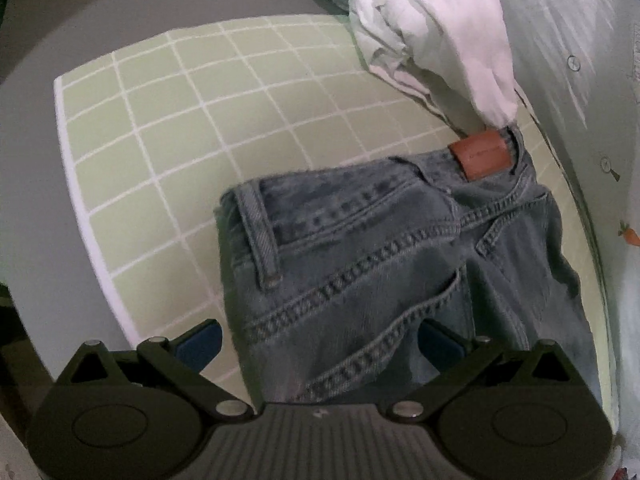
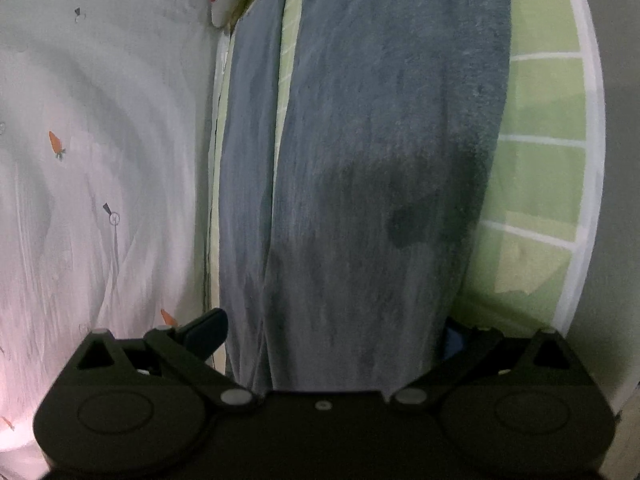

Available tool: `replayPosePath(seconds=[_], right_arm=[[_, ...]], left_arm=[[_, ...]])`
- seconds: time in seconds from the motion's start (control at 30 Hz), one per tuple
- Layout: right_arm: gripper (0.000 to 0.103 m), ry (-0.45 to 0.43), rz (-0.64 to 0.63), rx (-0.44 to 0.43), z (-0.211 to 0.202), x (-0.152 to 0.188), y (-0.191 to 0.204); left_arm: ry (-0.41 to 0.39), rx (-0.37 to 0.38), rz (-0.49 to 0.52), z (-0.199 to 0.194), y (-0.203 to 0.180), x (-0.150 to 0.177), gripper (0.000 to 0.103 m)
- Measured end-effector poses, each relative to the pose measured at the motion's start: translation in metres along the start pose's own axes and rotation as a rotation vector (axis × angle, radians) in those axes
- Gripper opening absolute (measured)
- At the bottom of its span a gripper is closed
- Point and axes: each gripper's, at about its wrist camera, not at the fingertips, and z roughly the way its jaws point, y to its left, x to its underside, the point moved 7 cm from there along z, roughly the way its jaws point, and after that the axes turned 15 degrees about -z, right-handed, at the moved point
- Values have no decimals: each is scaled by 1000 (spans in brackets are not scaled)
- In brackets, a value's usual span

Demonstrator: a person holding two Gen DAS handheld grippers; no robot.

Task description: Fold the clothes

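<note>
Basically, jeans (image 1: pixel 360 248) lie on the green mat (image 1: pixel 168 120): left tongs (image 1: pixel 320 340) straddle the waistband end wide, right tongs (image 2: pixel 332 336) wide at the leg end, spanning them lengthwise.

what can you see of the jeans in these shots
The jeans are faded blue denim with heavy seams, a belt loop and a brown leather patch at the waistband. They lie on the green checked mat, legs stretched along it in the right view. Denim sits between each open gripper's fingers, left gripper and right gripper.
</note>
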Motion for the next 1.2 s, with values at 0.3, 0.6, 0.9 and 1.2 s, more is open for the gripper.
replayPosePath(seconds=[0.3, 0.6, 0.9, 1.2], right_arm=[[103, -101, 179, -27, 2, -31, -16], [103, -252, 126, 38, -24, -127, -45], [47, -349, 49, 345, -41, -223, -66], [2, -425, -5, 448, -64, -244, -61]], left_arm=[[-68, -26, 0, 3, -5, -4, 102], [-91, 0, -45, -4, -1, 23, 100], [-202, -21, -92, -10, -3, 28, 40], [-286, -35, -79, -32, -14, 33, 17]])
